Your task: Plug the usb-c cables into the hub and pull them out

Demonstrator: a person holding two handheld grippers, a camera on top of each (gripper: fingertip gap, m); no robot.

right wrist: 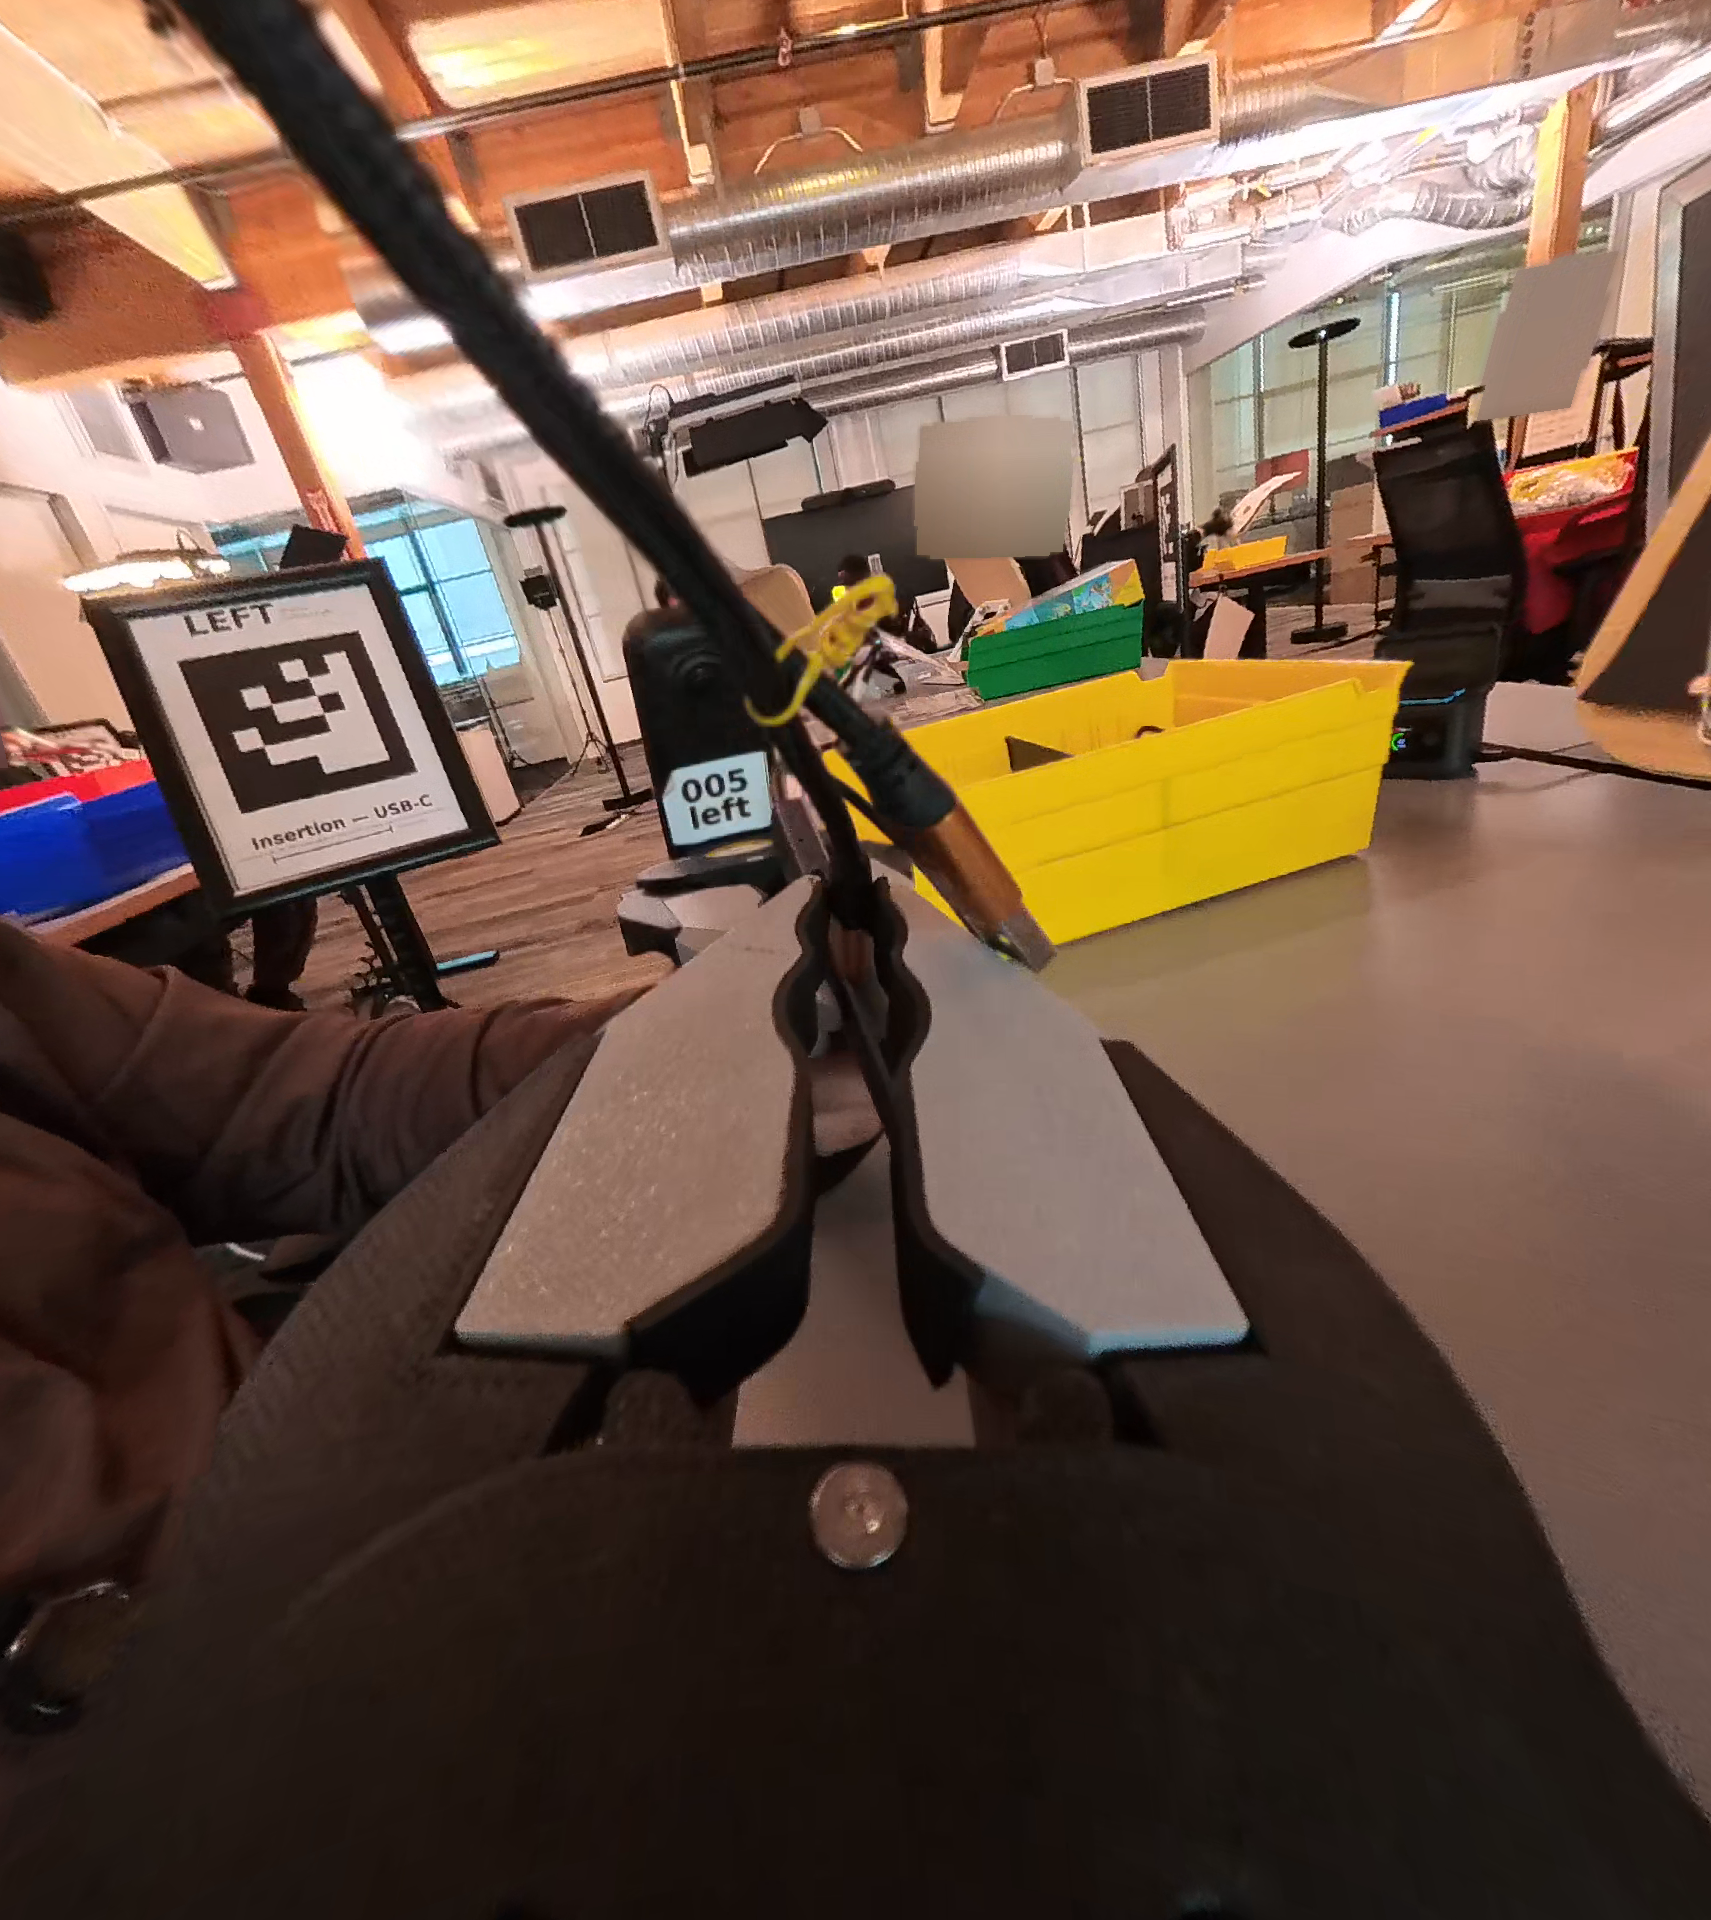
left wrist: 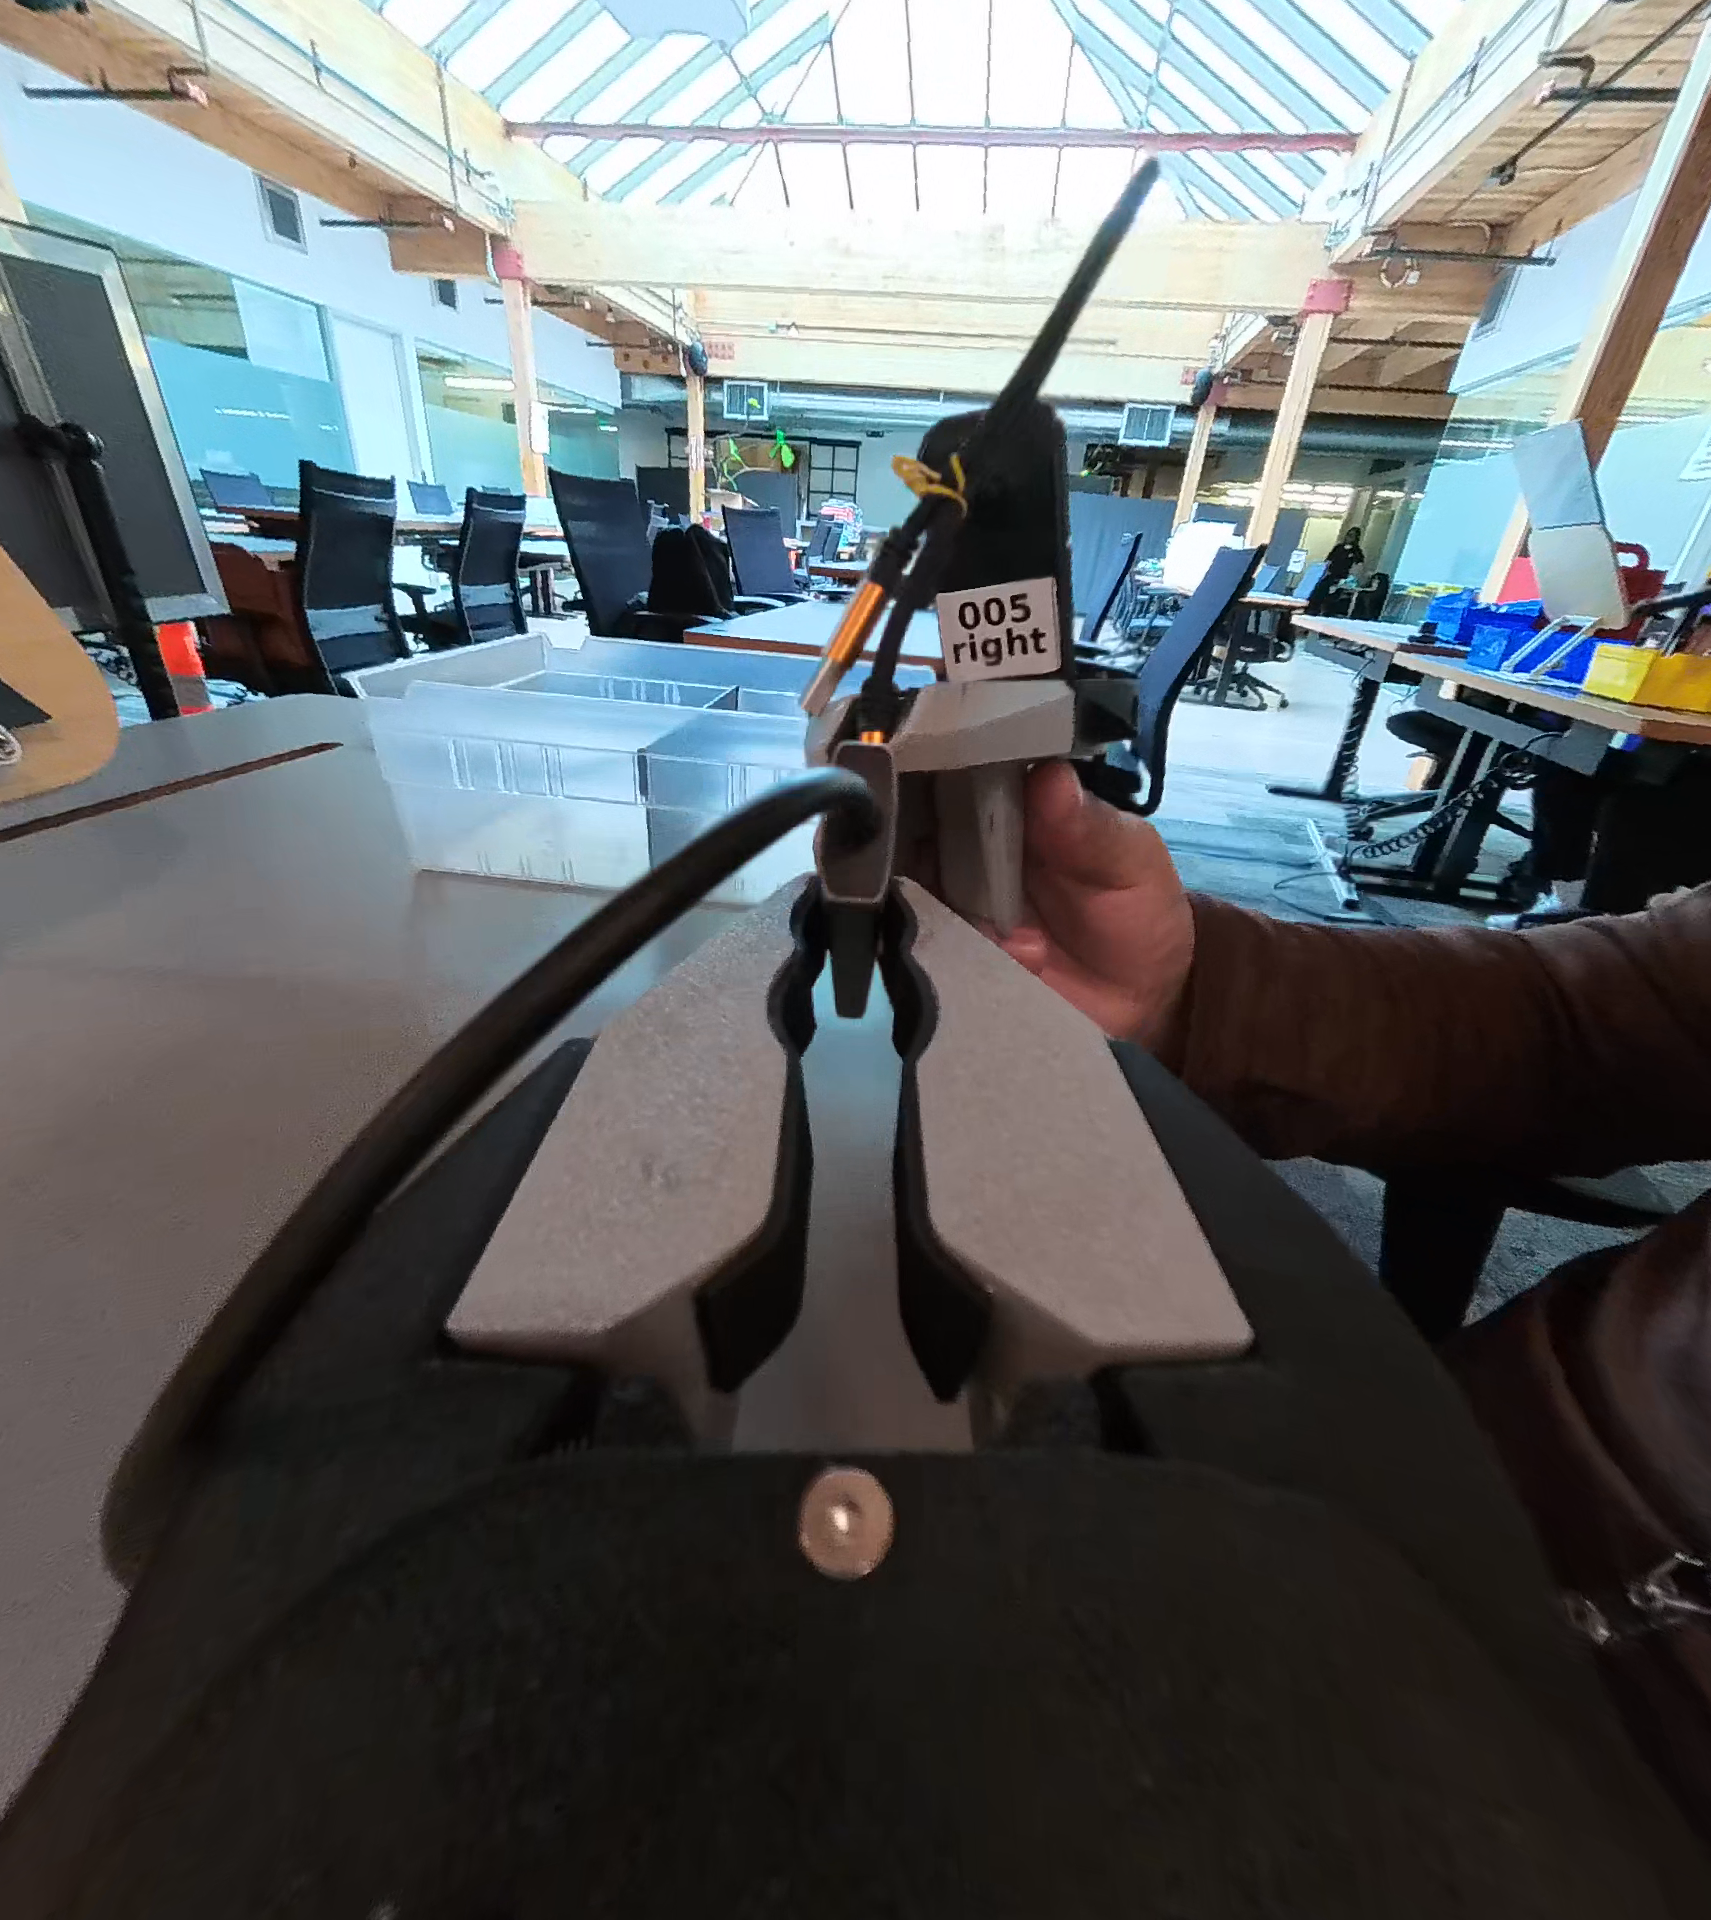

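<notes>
An open-plan office-lab — rows of desks (left wrist: 830, 623), mesh chairs (left wrist: 352, 571), parts bins (right wrist: 1142, 790), exposed ducts (right wrist: 882, 187).

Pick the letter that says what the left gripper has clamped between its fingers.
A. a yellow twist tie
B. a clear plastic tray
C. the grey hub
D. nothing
C: in the left wrist view the left gripper is shut on the lower end of the grey hub, whose black cable curves off to the left.
</notes>
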